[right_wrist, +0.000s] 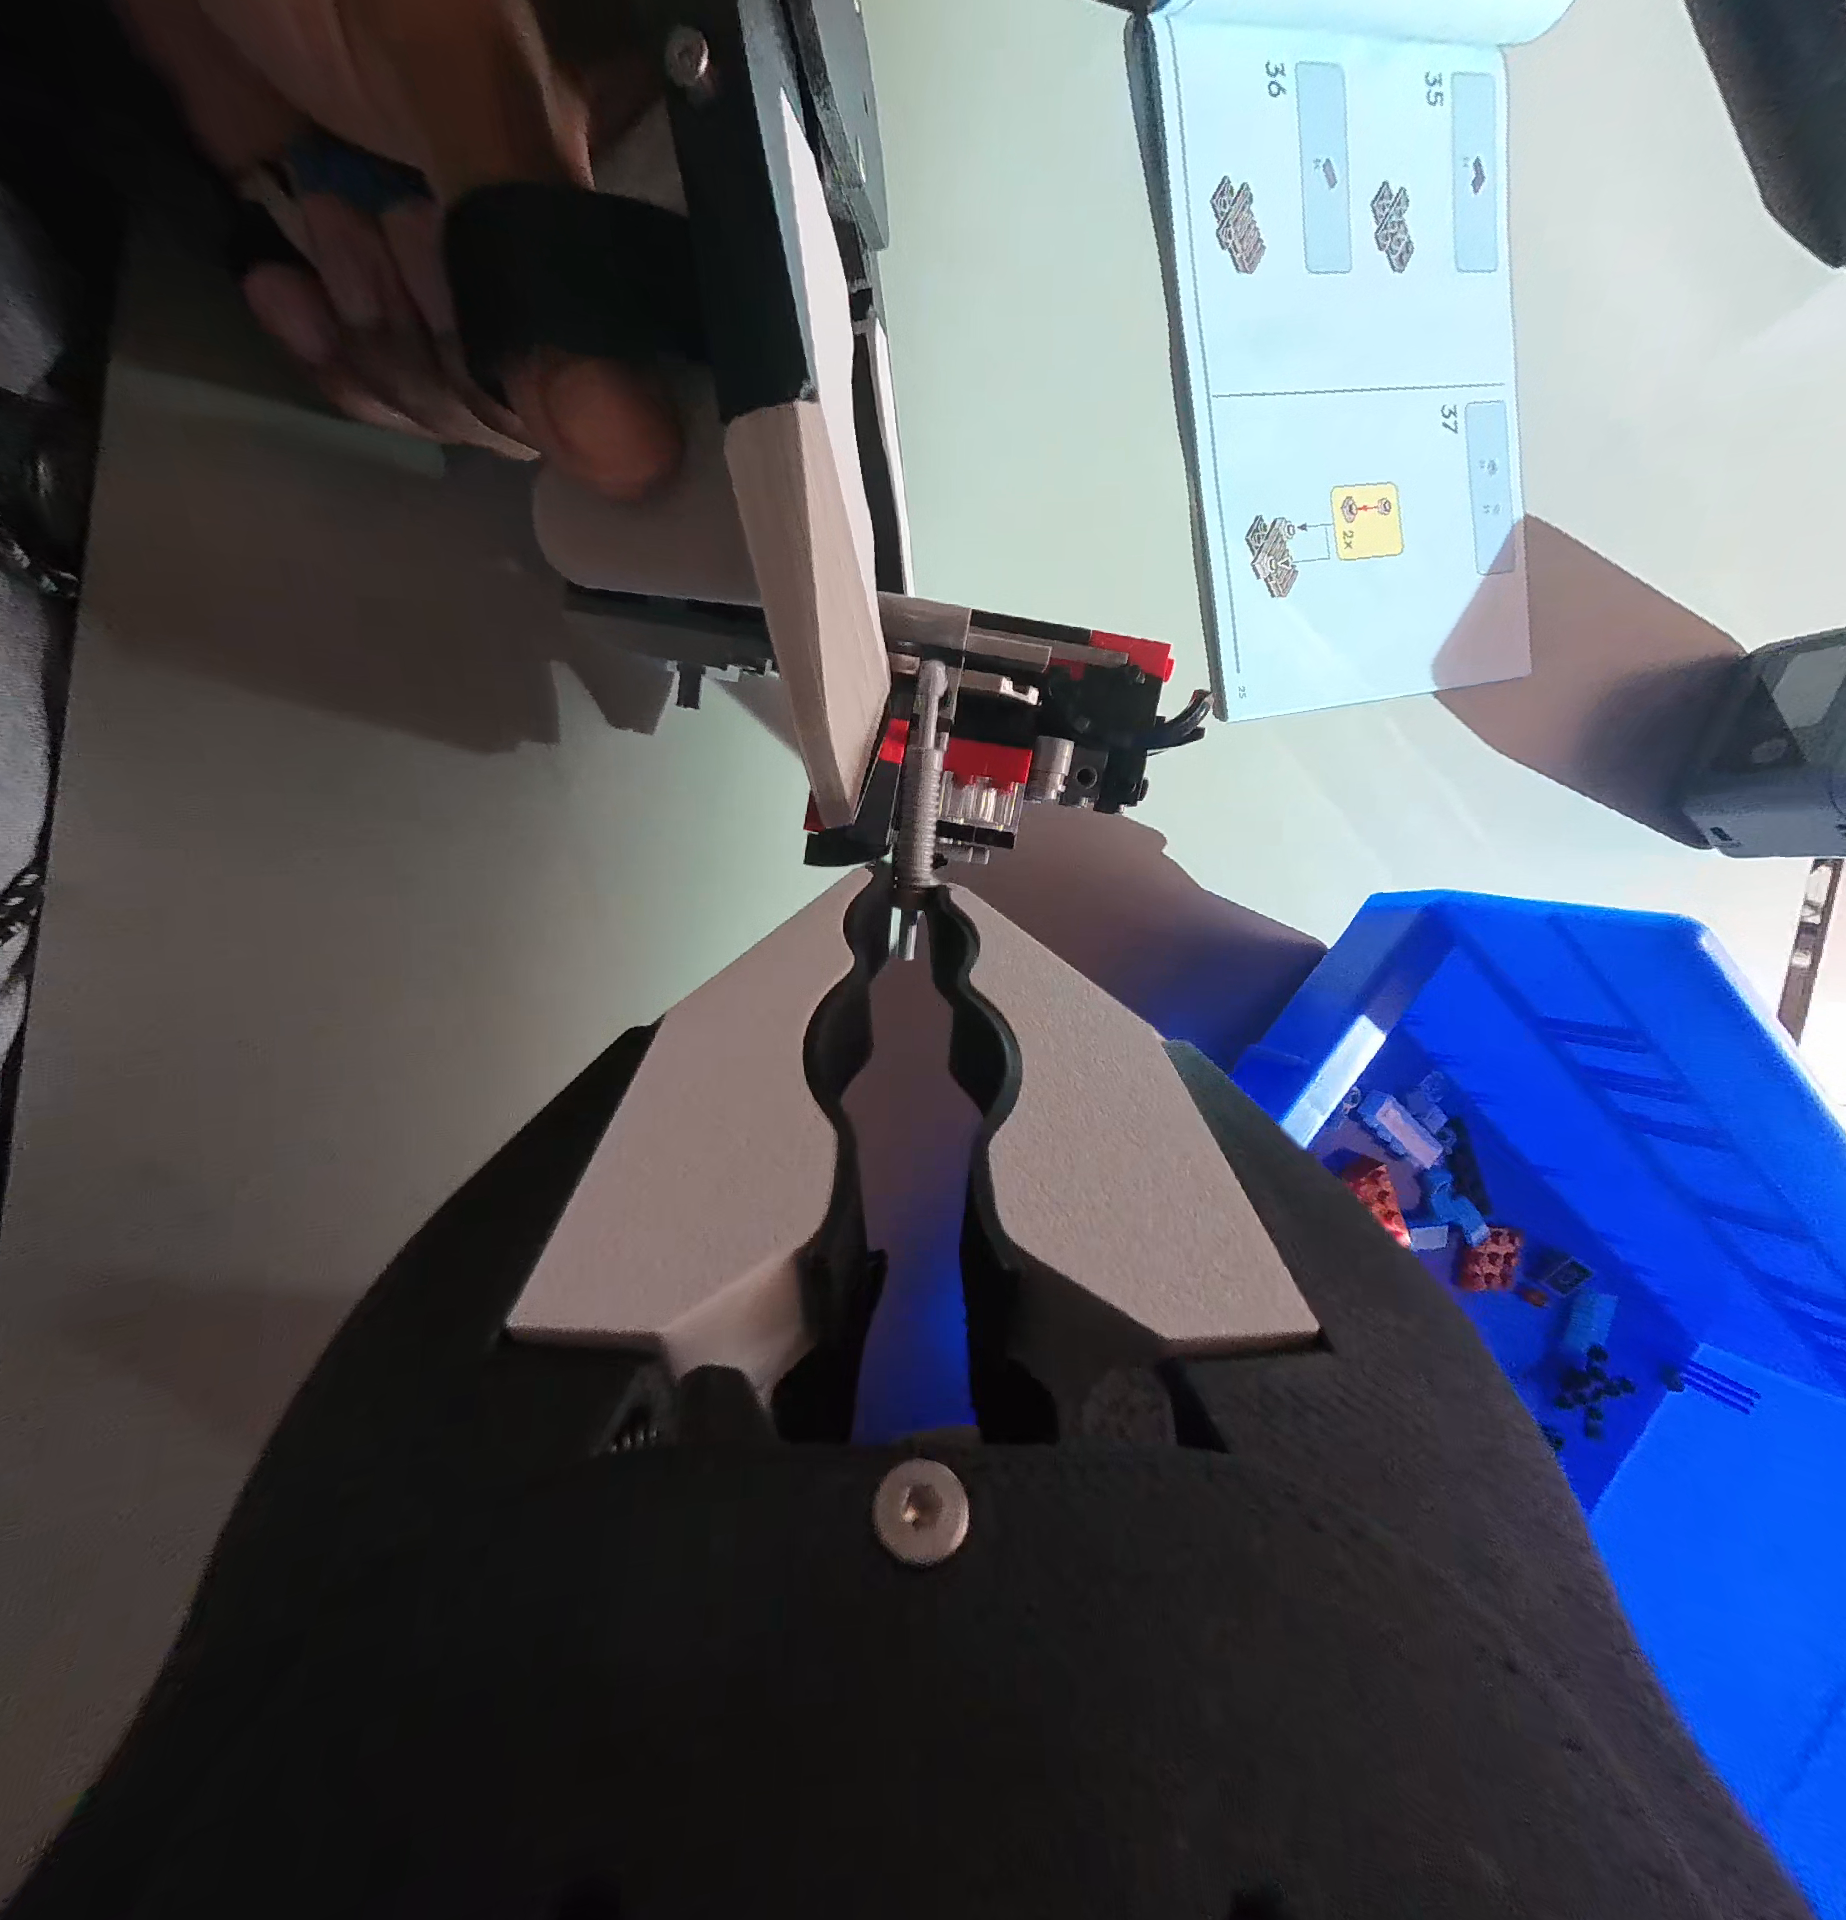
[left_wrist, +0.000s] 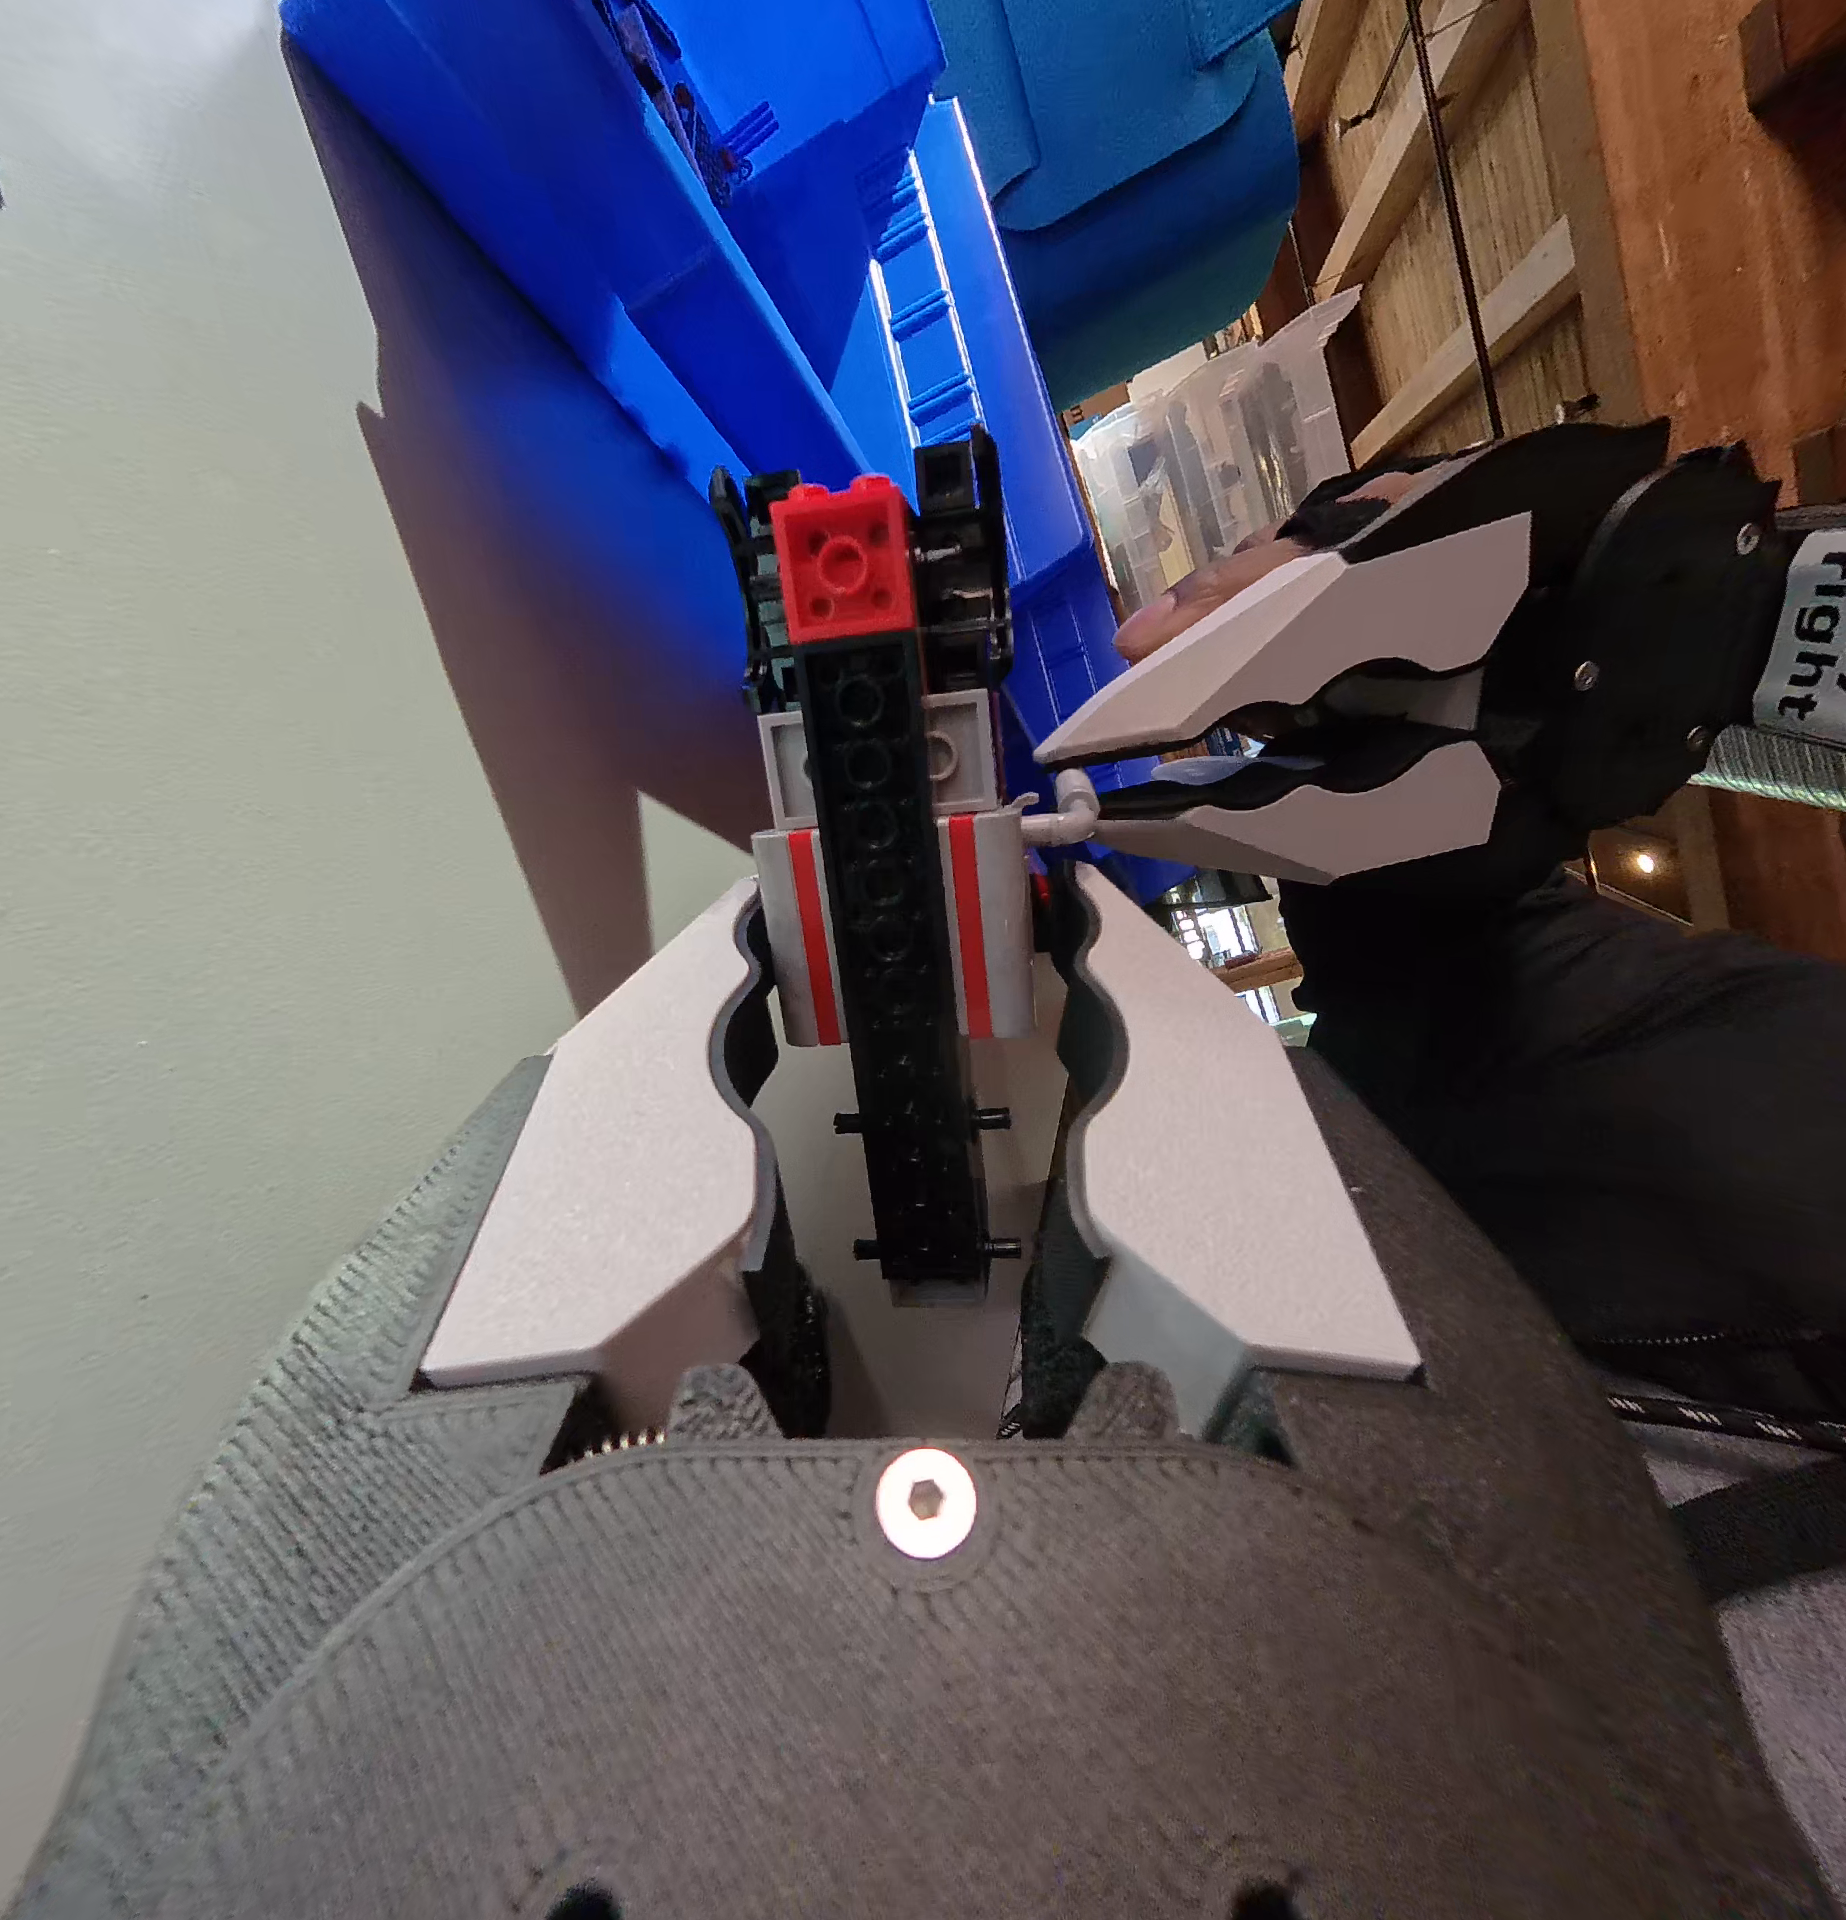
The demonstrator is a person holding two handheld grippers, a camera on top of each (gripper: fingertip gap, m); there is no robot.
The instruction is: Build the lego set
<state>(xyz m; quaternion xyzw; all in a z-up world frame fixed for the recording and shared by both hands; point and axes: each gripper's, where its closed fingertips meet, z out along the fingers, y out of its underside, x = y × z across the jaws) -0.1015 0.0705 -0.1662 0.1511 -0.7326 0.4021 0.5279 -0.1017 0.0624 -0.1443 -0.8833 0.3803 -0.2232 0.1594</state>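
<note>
The left gripper (left_wrist: pixel 903 935) is clamped on a half-built model (left_wrist: pixel 877 790). From three o'clock, the right gripper (left_wrist: pixel 1064 784) pinches a thin grey rod (left_wrist: pixel 1064 821) against its side. Loose bricks (right_wrist: pixel 1459 1226) in the blue bin (right_wrist: pixel 1625 997) suggest much remains.

Blue bin (right_wrist: pixel 1584 1143): lower right of the right wrist frame, walls raised, just beside the right hand-held gripper (right_wrist: pixel 906 914). Open booklet (right_wrist: pixel 1355 364): upper right, flat. Black device (right_wrist: pixel 1792 738): right edge. Desk (right_wrist: pixel 275 987): bare at centre left, passable.
</note>
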